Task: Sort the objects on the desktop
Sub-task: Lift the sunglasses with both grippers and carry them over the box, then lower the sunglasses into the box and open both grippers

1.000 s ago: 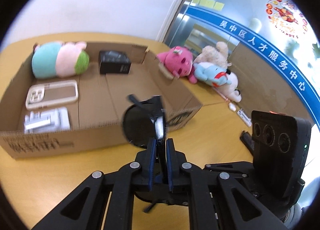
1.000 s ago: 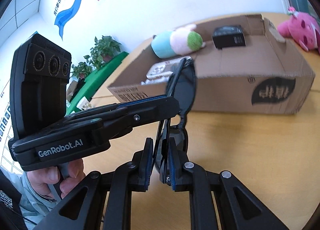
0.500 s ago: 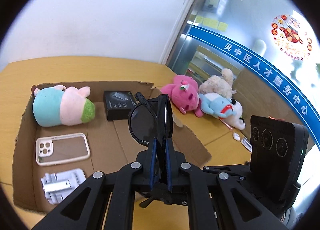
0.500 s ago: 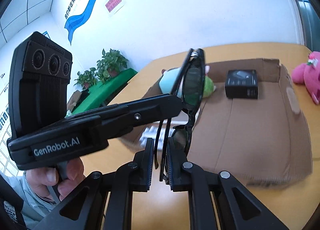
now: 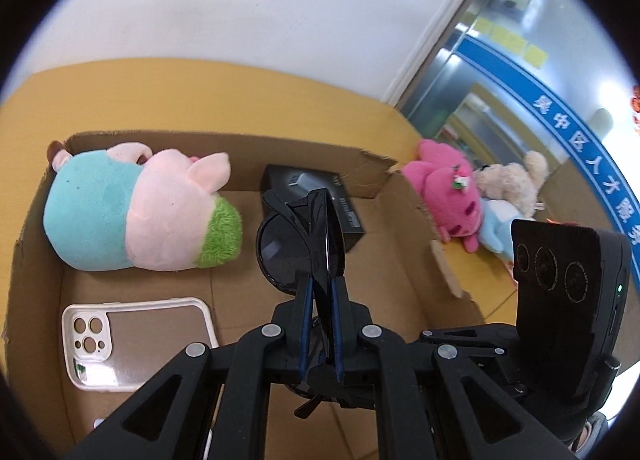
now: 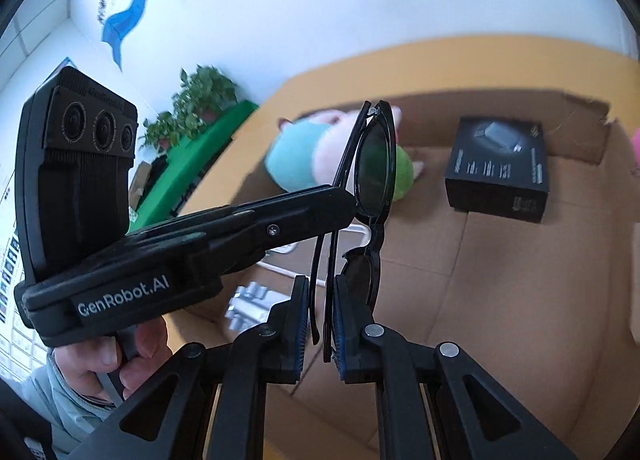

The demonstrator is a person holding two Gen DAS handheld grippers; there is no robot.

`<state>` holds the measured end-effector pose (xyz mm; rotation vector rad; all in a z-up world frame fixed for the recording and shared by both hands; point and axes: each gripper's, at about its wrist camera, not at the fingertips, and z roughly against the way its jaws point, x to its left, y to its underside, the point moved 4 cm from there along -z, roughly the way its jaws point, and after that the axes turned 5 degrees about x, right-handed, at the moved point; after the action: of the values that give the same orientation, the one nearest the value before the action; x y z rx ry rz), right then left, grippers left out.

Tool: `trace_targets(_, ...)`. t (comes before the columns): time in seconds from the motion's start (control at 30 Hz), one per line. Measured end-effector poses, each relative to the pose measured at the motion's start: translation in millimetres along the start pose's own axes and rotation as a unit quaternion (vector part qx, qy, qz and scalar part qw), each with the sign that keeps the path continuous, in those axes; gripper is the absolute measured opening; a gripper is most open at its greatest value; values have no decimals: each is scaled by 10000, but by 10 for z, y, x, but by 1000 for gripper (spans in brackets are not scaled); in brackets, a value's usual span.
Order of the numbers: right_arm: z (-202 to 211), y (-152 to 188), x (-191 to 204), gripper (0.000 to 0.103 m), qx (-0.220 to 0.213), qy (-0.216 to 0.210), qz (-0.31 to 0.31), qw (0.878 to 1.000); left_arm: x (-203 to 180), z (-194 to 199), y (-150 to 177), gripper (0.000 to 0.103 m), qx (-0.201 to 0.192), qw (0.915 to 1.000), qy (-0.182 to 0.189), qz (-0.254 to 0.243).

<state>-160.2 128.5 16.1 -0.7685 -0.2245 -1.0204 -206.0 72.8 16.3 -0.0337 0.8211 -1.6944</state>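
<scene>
White walls and a yellow table (image 5: 248, 92) are framing the moment, with an open cardboard box (image 5: 404, 272) now lying directly beneath both tools. A second ago the box was sitting ahead, its printed side wall facing the cameras; now both views are looking straight down onto its floor, so the sunglasses (image 5: 298, 252) have been carried over the rim and are hanging above the inside. I judge that the carrying part of this step is nearly finished and that lowering and letting go are what is left.

Both claws are staying pressed together on the same pair. The left claw (image 5: 320, 296) is clamping the folded glasses near one lens, its blue-lined pads squeezing the frame from both sides. The right claw (image 6: 320, 312) is pinching the thin folded arms of the glasses (image 6: 374, 180) at the other end, jaws nearly touching. In the right view the left tool is reaching in from the side, gripped by a hand (image 6: 108, 364) in a pale sleeve.

Below the glasses, a black carton (image 6: 498, 170) is lying near the far wall, a teal and pink plush toy (image 5: 140, 212) beside it, and a white phone case (image 5: 136, 342) nearer the camera. Outside the box, more plush toys (image 5: 452, 200) are waiting on the table.
</scene>
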Motion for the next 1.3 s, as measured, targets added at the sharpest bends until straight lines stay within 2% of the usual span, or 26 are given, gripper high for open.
trace_targets(0.13,-282,-146,-251,10,441,-34,-165,9989,138,-291,-66,8,336,9992,-163,171)
trace_targets(0.27,-522,-202,-487,10,810,-284,-491,9951,264,-523,-40,8,733,9962,-291,381)
trace_targets(0.37,-671,-169,-618,10,1125,-441,-818,9893,301,-673,23,8,983,9934,-431,393)
trace_targets(0.47,-808,-137,-732,11,1401,-638,-1126,9816,361,-774,85,8,1169,9910,-368,542)
trace_targets(0.67,-880,-87,-811,15,1578,-635,-1373,9758,387,-796,136,9,1241,9899,-389,564)
trace_targets(0.73,-876,-66,-804,23,1581,-587,-1395,9758,376,-812,119,10,1214,9904,-392,536)
trace_targets(0.83,-855,-75,-787,30,1560,-519,-1405,9763,347,-791,123,15,1242,9902,-333,553)
trace_targets(0.93,-730,-86,-705,59,1483,-272,-1301,9800,266,-646,114,18,1058,9928,-266,488)
trace_targets(1.0,-582,-80,-634,71,1300,-64,-1183,9844,153,-476,113,18,778,9960,-328,282)
trace_targets(1.07,-418,-39,-531,77,1094,32,-1060,9883,89,-241,135,25,452,9981,-408,111)
trace_targets(1.13,-248,1,-468,83,900,34,-999,9909,72,10,164,43,97,9988,-488,17)
trace_targets(1.2,-69,60,-386,83,629,98,-956,9934,67,245,215,49,-226,9979,-603,-71)
trace_targets(1.3,169,161,-256,83,200,308,-864,9956,37,531,284,50,-640,9939,-875,-206)
